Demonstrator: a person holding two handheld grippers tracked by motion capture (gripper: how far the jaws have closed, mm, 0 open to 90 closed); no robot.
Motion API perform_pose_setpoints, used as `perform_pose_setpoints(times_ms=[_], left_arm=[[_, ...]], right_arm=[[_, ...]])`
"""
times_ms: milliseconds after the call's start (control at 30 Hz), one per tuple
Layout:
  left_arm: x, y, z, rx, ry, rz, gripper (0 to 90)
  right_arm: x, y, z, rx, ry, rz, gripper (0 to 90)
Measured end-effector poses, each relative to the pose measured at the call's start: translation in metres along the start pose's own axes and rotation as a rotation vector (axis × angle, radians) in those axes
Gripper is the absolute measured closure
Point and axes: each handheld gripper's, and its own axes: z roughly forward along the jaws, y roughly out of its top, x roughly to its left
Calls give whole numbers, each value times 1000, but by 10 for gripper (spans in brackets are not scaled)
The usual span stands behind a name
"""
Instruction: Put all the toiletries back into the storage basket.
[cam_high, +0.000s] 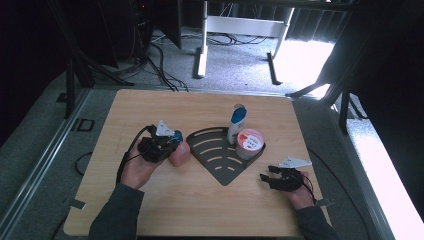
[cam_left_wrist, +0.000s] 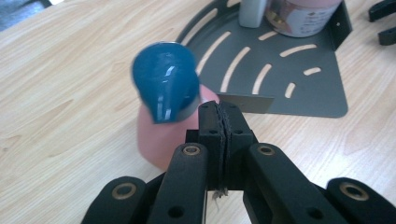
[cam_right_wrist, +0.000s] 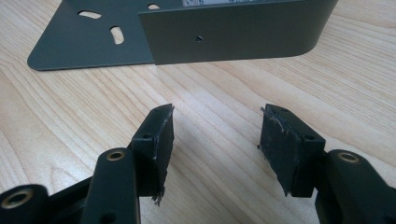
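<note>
Pink squat bottle (cam_left_wrist: 159, 140), glossy blue cap, upright on wooden table (cam_left_wrist: 60, 112).

The wooden table (cam_high: 200, 205) stands on a grey carpet floor (cam_high: 235, 65). At 12 o'clock behind it there is a white frame of a desk (cam_high: 245, 27), with black cables (cam_high: 162, 70) lying at 11 o'clock. Dark curtains hang around the place. Bright light falls on the floor (cam_high: 302, 60) at 1 o'clock.

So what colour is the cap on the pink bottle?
Shiny blue cap, best in the left gripper view.
</note>
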Motion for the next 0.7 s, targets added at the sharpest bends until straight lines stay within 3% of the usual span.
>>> perform_pose_setpoints(times_ms=[367,700], left_arm=[[6,-3,-3,-12,10,-16,888],[15,-5,-7,-4,46,-30,886]], right_arm=[[0,0,0,0,0,1,440],[0,0,0,1,-1,0,440]])
